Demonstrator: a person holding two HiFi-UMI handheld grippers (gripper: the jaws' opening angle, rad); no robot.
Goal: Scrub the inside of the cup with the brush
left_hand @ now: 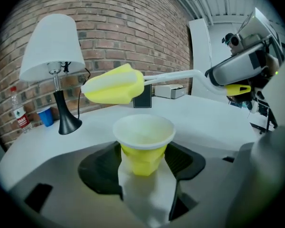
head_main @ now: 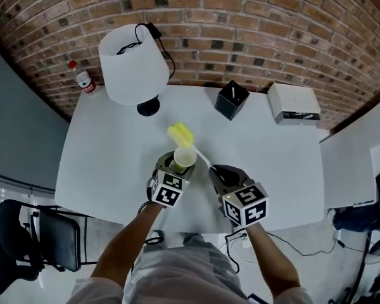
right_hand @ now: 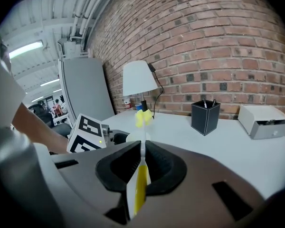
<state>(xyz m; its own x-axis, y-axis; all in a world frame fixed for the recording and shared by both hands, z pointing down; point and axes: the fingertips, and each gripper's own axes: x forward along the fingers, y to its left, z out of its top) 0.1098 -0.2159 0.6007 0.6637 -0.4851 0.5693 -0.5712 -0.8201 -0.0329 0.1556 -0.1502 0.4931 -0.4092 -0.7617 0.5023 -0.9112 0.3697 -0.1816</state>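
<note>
1. The bench [head_main: 114, 170] is white and mostly bare. The action sits at its near edge, about the middle, and the lamp [head_main: 133, 65] is well off at the far left.
2. The left gripper [left_hand: 143, 165] has its jaws clamped on the yellow lower body of the cup [left_hand: 143, 144], which is upright with its mouth open to the top.
3. The right gripper [right_hand: 141, 167] has its jaws pinched together on the thin handle of the brush [left_hand: 115, 85], near the back end.
4. The brush looks light. It's a long skinny handle with a soft yellow sponge head [head_main: 180, 134] hanging just above and beyond the cup rim, not inside. I reckon that handle will flex, so a hold further forward would give more push.
5. The cup looks thin-walled, light and easy to crush. Gripping low on the body seems right to me, since squeezing near the white rim would likely buckle it.
</note>
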